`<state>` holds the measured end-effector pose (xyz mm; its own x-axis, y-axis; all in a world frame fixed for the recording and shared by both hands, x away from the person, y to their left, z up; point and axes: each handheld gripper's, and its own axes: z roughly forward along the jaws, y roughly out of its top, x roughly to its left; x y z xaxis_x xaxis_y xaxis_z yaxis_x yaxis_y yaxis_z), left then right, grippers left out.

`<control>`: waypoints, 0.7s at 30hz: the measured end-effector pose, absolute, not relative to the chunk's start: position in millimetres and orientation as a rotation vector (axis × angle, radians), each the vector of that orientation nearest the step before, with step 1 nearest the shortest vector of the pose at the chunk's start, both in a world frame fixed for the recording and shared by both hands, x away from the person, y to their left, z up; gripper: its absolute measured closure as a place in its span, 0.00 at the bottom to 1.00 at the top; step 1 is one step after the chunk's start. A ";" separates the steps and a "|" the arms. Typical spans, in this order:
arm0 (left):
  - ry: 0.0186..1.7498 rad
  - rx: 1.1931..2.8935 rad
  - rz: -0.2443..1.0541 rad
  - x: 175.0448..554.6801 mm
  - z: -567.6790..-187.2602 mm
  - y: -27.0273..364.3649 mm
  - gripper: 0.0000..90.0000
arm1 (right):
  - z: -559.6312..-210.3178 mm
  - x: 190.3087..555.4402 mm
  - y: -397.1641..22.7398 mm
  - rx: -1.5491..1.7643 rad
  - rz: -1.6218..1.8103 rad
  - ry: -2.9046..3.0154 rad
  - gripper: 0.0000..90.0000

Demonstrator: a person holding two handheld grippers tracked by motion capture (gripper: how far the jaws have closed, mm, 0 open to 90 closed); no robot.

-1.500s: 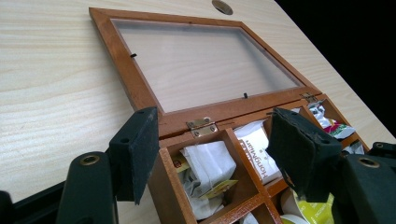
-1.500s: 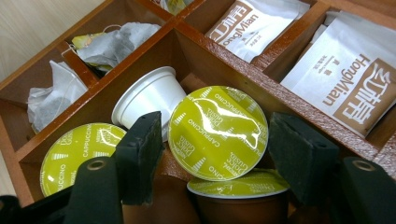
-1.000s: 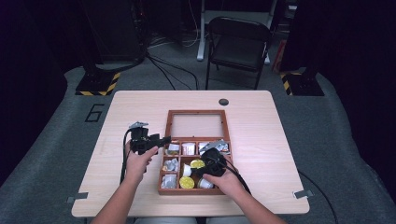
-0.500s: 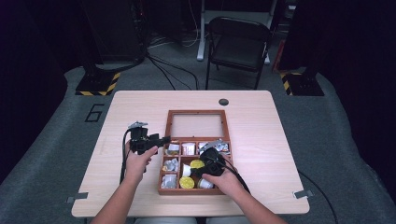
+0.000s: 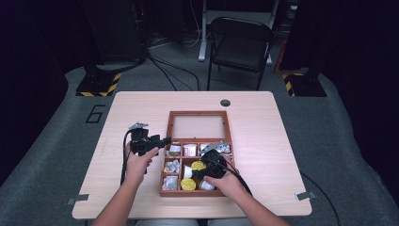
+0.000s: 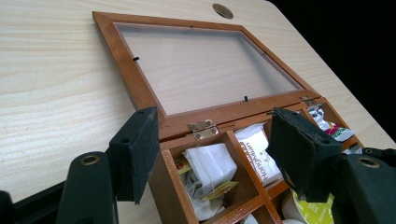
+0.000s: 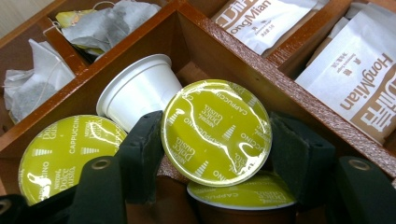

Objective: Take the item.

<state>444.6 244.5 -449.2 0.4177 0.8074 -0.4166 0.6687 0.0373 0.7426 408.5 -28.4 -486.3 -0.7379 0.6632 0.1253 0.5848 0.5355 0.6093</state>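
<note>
A wooden compartment box (image 5: pixel 188 193) lies on the table with its glass lid (image 5: pixel 197 127) folded flat behind it. My right gripper (image 5: pixel 199 167) reaches into the middle compartments. Its jaws have just been closing and its pads now press both sides of a green-lidded coffee capsule (image 7: pixel 215 130), tilted above other capsules (image 7: pixel 60 149). A white capsule (image 7: pixel 140 88) lies on its side behind it. My left gripper (image 5: pixel 163 140) hovers open over the box's back left corner, one pad (image 6: pixel 140 149) outside the wall, the other above the sachets (image 6: pixel 254 149).
Tea bags (image 6: pixel 210 170) fill the left compartments, HongMian sachets (image 7: pixel 359 93) the back ones, foil packets (image 5: pixel 217 148) the back right. A cable hole (image 5: pixel 225 102) sits near the table's far edge. A folding chair (image 5: pixel 240 42) stands beyond.
</note>
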 end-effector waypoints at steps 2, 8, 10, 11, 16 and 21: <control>1.306 1.679 0.176 444.5 -449.0 244.7 0.37 | -483.7 406.5 -27.7 1.071 0.997 2.639 0.41; 1.304 1.675 0.173 444.6 -448.7 245.4 0.37 | -476.8 404.7 -29.7 1.060 1.024 2.635 0.41; 1.302 1.673 0.179 444.8 -448.5 246.0 0.37 | -474.4 403.8 -31.0 1.064 1.034 2.634 0.41; 1.302 1.671 0.182 444.8 -448.5 246.0 0.37 | -473.0 403.7 -31.6 1.060 1.038 2.628 0.41; 1.309 1.671 0.179 444.7 -448.1 246.7 0.37 | -462.7 401.4 -34.6 1.064 1.094 2.619 0.41; 1.307 1.670 0.181 445.0 -448.1 246.7 0.37 | -454.2 399.0 -37.1 1.048 1.122 2.607 0.41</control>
